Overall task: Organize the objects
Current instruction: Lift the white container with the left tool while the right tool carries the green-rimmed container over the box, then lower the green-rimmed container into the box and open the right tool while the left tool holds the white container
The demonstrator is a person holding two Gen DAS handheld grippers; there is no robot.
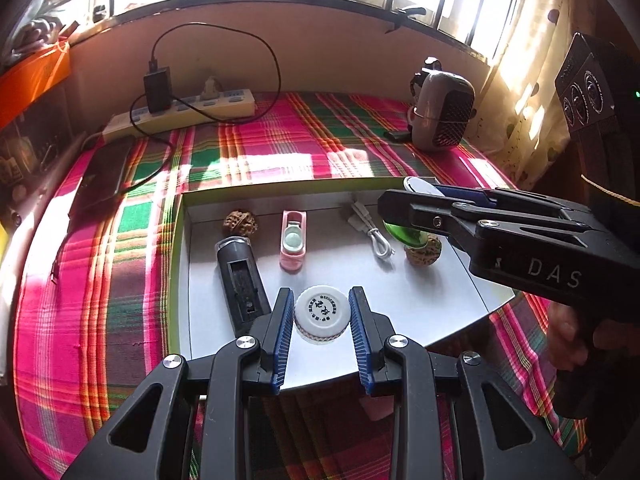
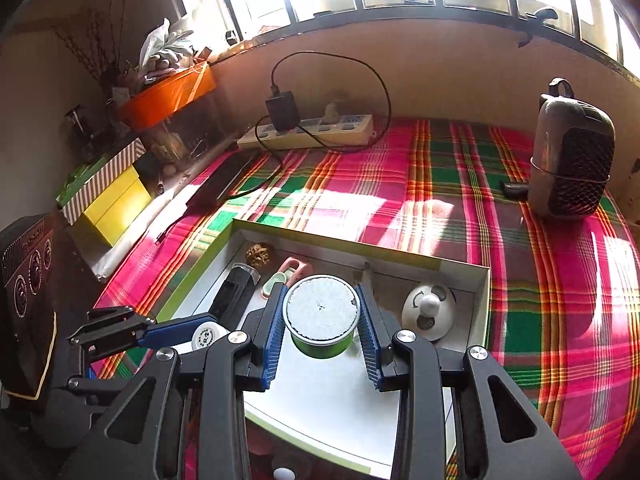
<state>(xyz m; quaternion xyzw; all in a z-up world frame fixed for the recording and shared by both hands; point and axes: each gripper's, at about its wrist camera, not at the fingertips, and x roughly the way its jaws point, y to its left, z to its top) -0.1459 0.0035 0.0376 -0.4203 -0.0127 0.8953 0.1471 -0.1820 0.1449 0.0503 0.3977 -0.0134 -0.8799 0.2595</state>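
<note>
Left gripper [image 1: 322, 312] sits nearest the left wrist camera, fingers [image 1: 282, 332] partly closed and pressed on both sides of a white cap [image 1: 322, 313] with printed text, held over the near end of the box [image 1: 208, 196]. Right gripper [image 2: 321, 322] has its fingers [image 2: 272, 340] partly closed on a green tin [image 2: 322, 322] with a pale lid, gripped left and right, held above the box interior. Box is shallow, white inside with a green rim, and lies on the plaid cloth [image 2: 520, 280] covering the surface. Inside the box: black remote [image 1: 240, 280] along the left side, walnut [image 1: 240, 222] at the far left corner, pink holder [image 1: 294, 244] just right of the remote, white cable [image 1: 374, 232] coiled toward the right, second walnut [image 1: 422, 252] near the right wall, white round gadget [image 2: 428, 312] in the right corner. In the left wrist view the right gripper reaches in from the right with the green tin above the second walnut. Far side of the cloth: power strip [image 1: 180, 114] with black charger [image 1: 158, 88] plugged in, dark tablet [image 1: 104, 176] just in front of it, small heater [image 1: 442, 112] at the far right. Person's hand [image 1: 568, 336] on the right gripper's handle
</note>
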